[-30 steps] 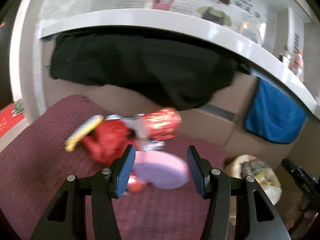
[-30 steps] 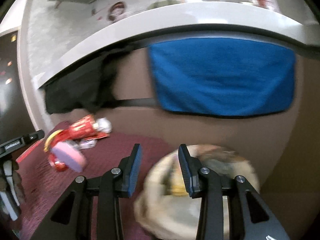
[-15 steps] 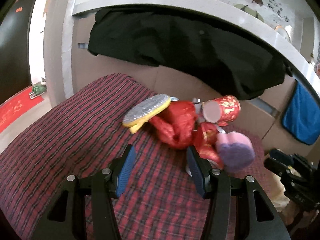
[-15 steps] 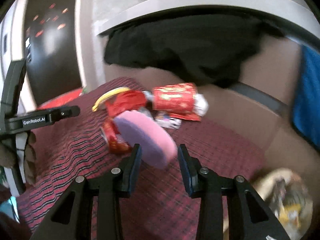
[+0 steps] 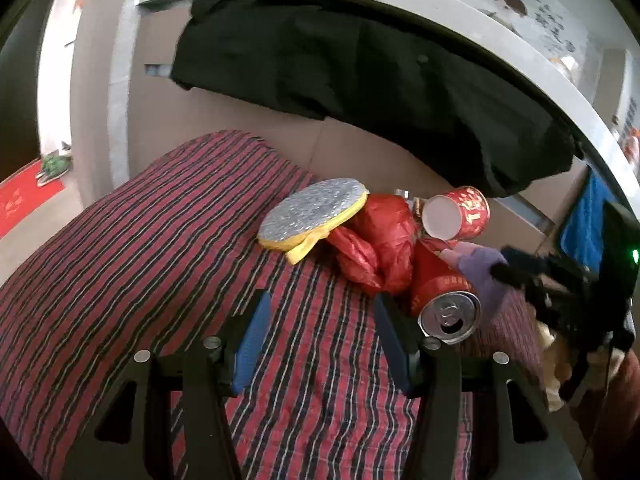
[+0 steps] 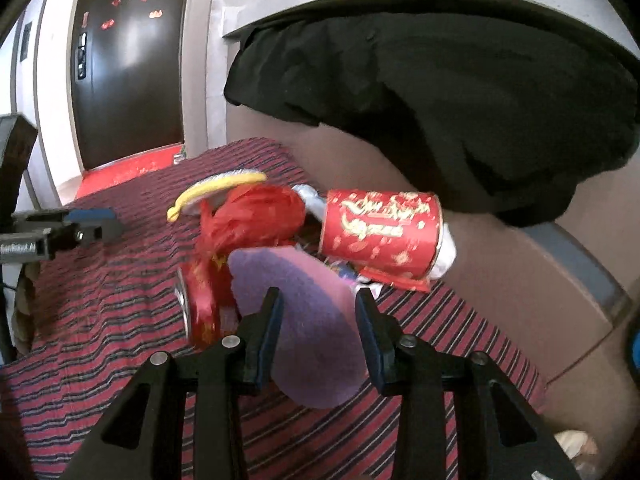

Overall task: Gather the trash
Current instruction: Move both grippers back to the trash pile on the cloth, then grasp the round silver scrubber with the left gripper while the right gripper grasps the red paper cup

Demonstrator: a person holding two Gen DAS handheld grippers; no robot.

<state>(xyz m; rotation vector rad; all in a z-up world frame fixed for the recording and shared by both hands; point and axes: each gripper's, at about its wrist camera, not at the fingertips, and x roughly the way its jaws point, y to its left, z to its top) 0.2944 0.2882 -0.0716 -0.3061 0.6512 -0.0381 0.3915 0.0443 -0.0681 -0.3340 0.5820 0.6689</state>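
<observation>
- We are at the reach-in step: the trash pile lies on the striped cloth (image 5: 168, 240), near the far wall.
- Our right gripper (image 6: 318, 322) straddles the purple pad (image 6: 304, 312), fingers spread; we cannot tell if they touch it.
- Our left gripper (image 5: 320, 330) hangs spread and empty, just left of the red can (image 5: 444, 300).
- Next, we judge, the right fingers must close on the pad and lift it clear without nudging the can.
</observation>
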